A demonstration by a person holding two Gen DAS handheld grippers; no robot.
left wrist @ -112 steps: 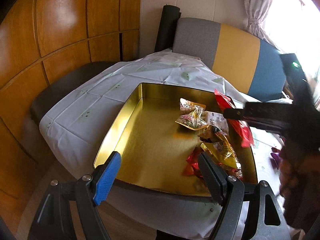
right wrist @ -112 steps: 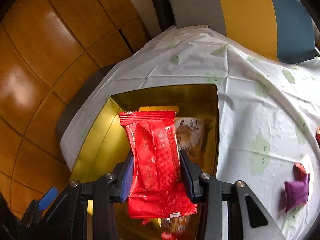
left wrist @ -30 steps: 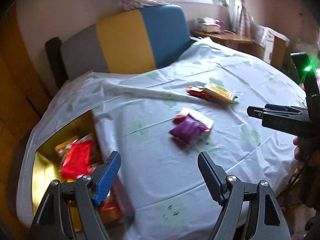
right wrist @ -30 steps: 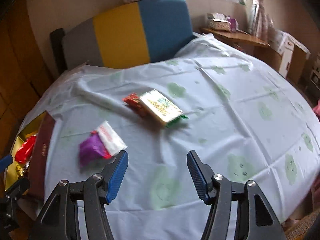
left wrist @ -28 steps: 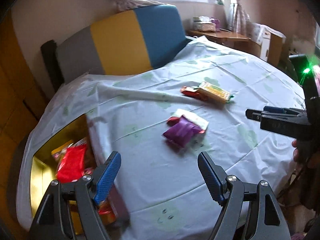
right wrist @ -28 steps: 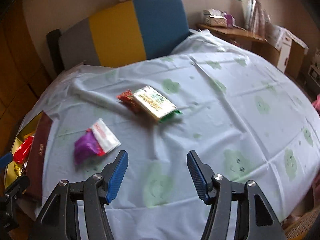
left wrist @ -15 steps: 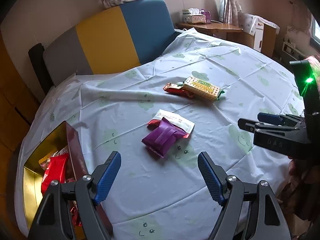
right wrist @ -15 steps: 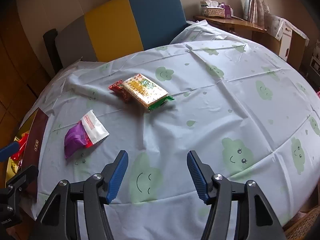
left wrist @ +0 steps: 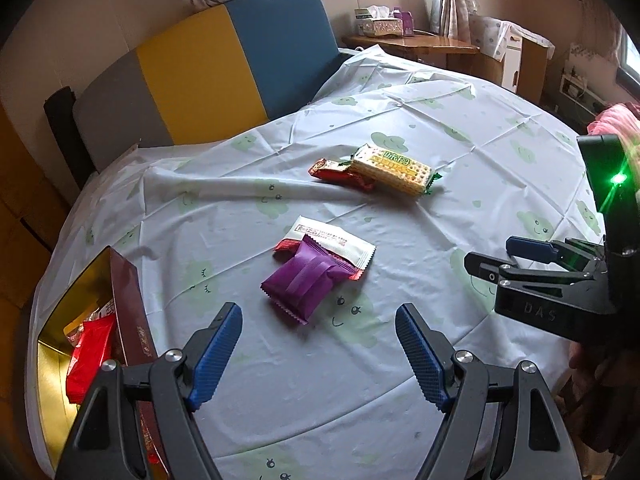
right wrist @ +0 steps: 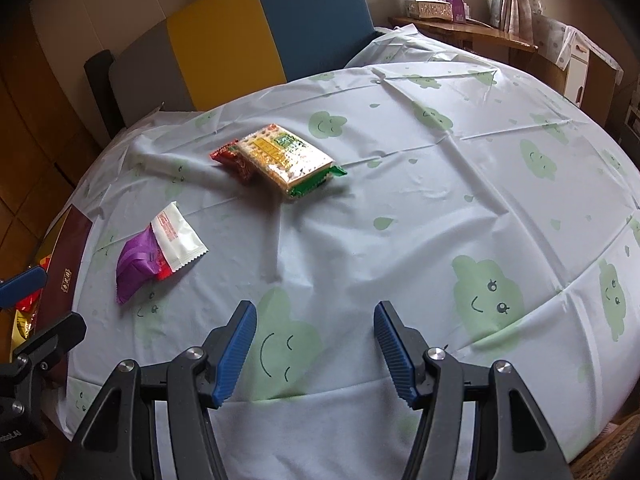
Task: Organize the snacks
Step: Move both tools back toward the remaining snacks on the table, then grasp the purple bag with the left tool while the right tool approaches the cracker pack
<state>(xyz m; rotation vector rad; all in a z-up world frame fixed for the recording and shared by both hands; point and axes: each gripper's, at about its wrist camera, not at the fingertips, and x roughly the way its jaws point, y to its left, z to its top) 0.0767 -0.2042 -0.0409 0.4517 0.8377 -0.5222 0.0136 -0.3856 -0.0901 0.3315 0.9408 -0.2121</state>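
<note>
Gold tray (left wrist: 60, 320) serves as landmark: it sits at the left edge of the table, dark red outer wall facing the cloth, with a red packet (left wrist: 86, 356) and other wrappers already inside.

Cracker pack (left wrist: 394, 168): largest loose snack, farthest from the tray, well out on the cloud-print tablecloth (left wrist: 400, 280). Clear film over a stack of biscuits, so likely stiff but brittle; best taken across its short width at the middle, gently. Yellow-green label carries Chinese characters, not legible enough to give.

Red-brown packet (left wrist: 336, 172): tucked partly under the cracker pack's tray-side end. Crinkly foil, light. Its print cannot be read.

White sachet (left wrist: 340, 240): about halfway between tray and crackers. Flat, thin, red lines of small print too fine to read. Something red peeks from beneath it.

Purple packet (left wrist: 300, 280): lying on the white sachet's tray-side corner, nearest loose item to the tray. Puffy, soft, probably slippery film; grip across the plump middle rather than the crimped ends.

Left gripper (left wrist: 320, 348): jaws apart, empty, just short of the purple packet.

Right gripper (right wrist: 314, 350): jaws apart, empty, over bare cloth, farther from the tray. Its body reads "DAS" in the left wrist view.

Gilt mark on the tray's red wall, unreadable.
</note>
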